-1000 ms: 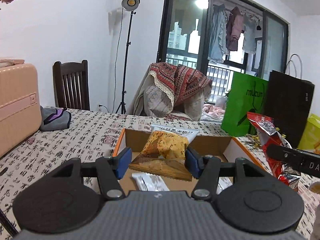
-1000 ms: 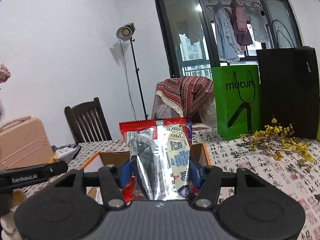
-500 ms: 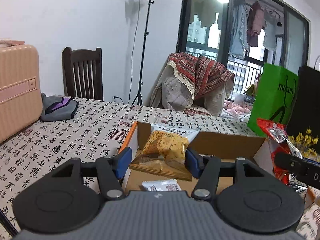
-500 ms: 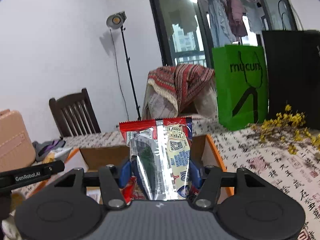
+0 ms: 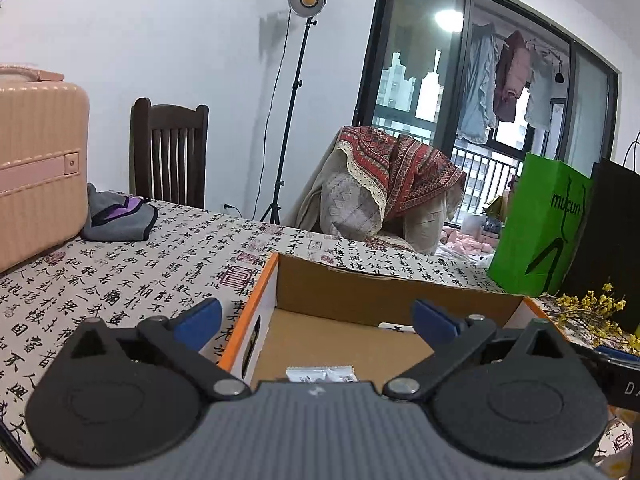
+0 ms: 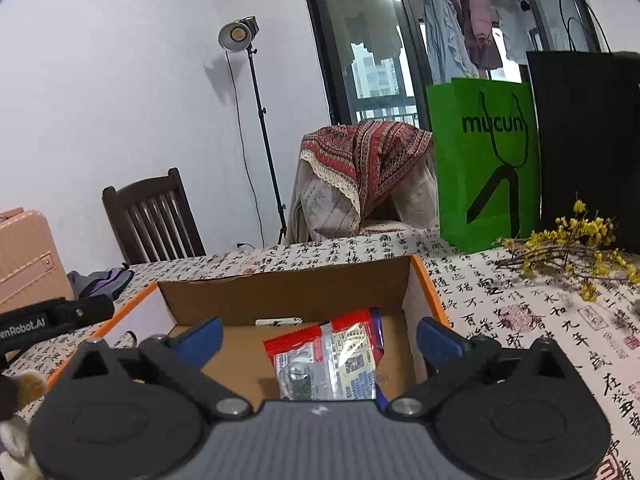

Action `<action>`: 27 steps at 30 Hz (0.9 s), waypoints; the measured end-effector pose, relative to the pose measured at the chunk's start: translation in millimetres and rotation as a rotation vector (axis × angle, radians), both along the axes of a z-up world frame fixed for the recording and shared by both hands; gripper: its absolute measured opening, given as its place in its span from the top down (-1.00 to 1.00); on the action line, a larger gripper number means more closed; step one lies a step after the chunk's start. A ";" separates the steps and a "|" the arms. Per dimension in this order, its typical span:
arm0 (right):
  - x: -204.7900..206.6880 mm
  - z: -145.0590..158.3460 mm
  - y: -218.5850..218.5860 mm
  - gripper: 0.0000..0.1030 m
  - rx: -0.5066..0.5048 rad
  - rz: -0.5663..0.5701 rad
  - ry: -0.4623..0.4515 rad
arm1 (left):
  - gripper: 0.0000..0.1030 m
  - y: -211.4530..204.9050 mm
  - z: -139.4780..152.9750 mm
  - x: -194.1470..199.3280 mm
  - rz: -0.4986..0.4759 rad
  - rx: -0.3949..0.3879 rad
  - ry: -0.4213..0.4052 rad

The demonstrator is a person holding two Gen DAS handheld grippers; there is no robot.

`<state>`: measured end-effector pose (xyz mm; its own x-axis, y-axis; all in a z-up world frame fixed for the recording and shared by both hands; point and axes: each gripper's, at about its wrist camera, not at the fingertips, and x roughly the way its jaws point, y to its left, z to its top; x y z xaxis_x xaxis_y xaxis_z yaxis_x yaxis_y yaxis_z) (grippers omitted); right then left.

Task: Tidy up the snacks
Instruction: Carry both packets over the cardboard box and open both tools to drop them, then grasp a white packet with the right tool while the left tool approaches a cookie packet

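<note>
Red-and-silver snack packet (image 6: 326, 360) lies flat in cardboard box (image 6: 288, 292), directly below right gripper (image 6: 318, 334), long axis pointing away. Small white packet (image 5: 320, 374) lies in box below left gripper (image 5: 316, 316). Both grippers spread wide, empty, over patterned tablecloth (image 5: 120, 280).

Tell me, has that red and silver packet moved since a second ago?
Yes. The red and silver snack packet left the right tool and dropped down into the cardboard box.
</note>
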<state>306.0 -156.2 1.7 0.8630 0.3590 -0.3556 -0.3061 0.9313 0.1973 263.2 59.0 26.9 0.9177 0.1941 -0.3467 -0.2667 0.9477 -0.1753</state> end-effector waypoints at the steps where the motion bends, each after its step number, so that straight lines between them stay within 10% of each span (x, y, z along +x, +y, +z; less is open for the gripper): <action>1: -1.0 0.8 0.3 -1.00 -0.003 0.000 -0.004 | -1.00 -0.5 0.0 0.1 0.001 0.004 0.001; 27: -76.5 40.4 -44.7 -1.00 -0.036 0.014 0.012 | -1.00 -0.3 43.5 -83.2 -0.093 -0.012 0.011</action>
